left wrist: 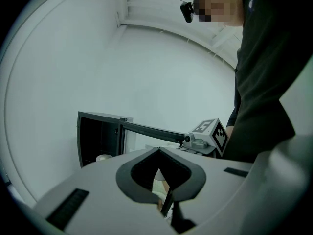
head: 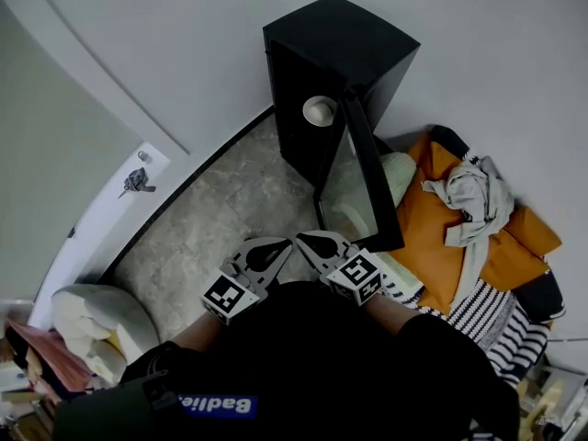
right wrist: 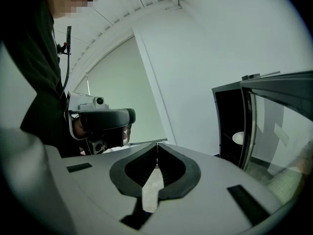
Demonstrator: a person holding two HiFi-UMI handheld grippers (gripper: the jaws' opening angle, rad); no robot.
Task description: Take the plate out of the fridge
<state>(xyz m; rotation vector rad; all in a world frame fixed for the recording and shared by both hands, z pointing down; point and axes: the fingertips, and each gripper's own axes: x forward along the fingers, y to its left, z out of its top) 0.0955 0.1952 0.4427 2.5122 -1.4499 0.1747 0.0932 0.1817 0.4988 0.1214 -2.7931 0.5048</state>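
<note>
While the plate (head: pixel 320 110) sits on a shelf inside the fridge (head: pixel 342 44), close to the open front, both grippers are well apart from it. Plate is small, white and round; too small to tell if anything lies on it. Fridge is a black box on the floor by the far wall, w/ its door (head: pixel 371 163) swung wide open toward the near side. Door is a glass pane in a black frame.

Left gripper (head: pixel 281 244) & right gripper (head: pixel 309 239) are side by side at the near end of the scene, tips almost meeting, both aimed toward the fridge opening. Left gripper's jaws are pressed together tip to tip and empty. Same for the right: jaws closed, empty. Each one's marker cube faces up toward the head cam. Person's dark sleeves run back from both.

Floor (head: pixel 211 219) is grey w/ a stone pattern. Right of the door is a heap of textiles: orange fabric (head: pixel 432 237), a pale grey garment (head: pixel 473 196) lying on top of it, and a black & white striped cloth (head: pixel 487 315) nearer. On the left, along the white wall base, is a small dark item (head: pixel 138 181); can't tell what. At near left is a pale cushion-like thing (head: pixel 96 324).
</note>
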